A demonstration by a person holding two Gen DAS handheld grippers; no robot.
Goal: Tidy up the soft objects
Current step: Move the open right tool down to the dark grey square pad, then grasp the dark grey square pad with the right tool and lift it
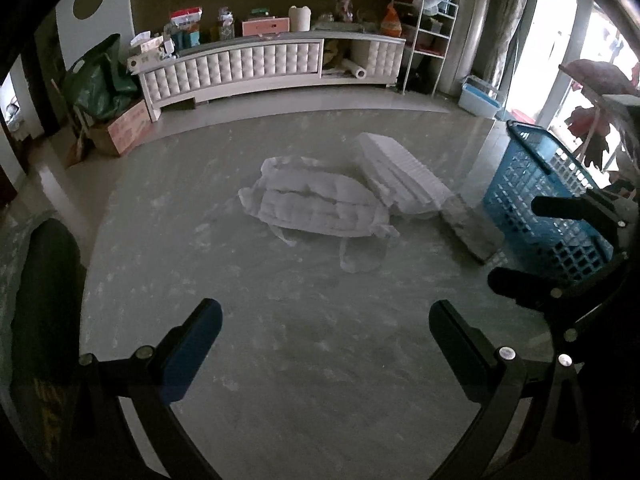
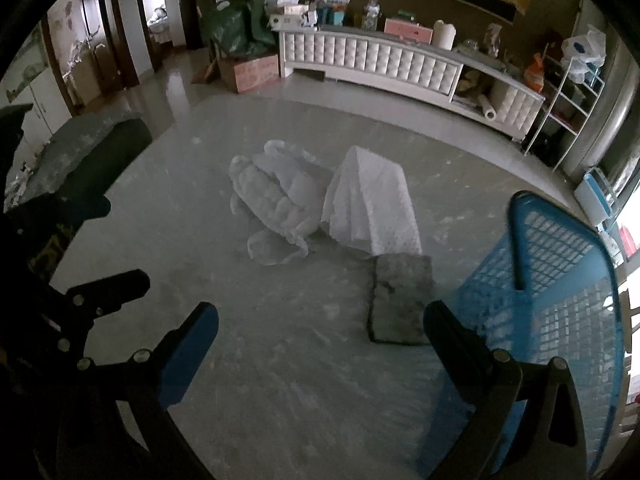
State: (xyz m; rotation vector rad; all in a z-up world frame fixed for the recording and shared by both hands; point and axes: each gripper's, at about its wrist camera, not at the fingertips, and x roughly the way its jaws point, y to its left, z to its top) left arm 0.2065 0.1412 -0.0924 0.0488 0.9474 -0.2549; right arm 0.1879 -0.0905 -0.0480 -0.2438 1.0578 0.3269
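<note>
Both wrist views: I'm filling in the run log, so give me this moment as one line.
left gripper open, empty | right gripper open, empty | white padded garment, white towel, grey pad on table | blue basket at right

Left gripper (image 1: 326, 350) — jaws spread wide, nothing between the blue-padded fingers (image 1: 192, 354), held low and angled forward and down. Right gripper (image 2: 320, 350) likewise wide apart and empty, same forward-down tilt. Each shows in the other's view — the right gripper at the right edge of the left view, the left gripper at the left edge of the right view.
</note>
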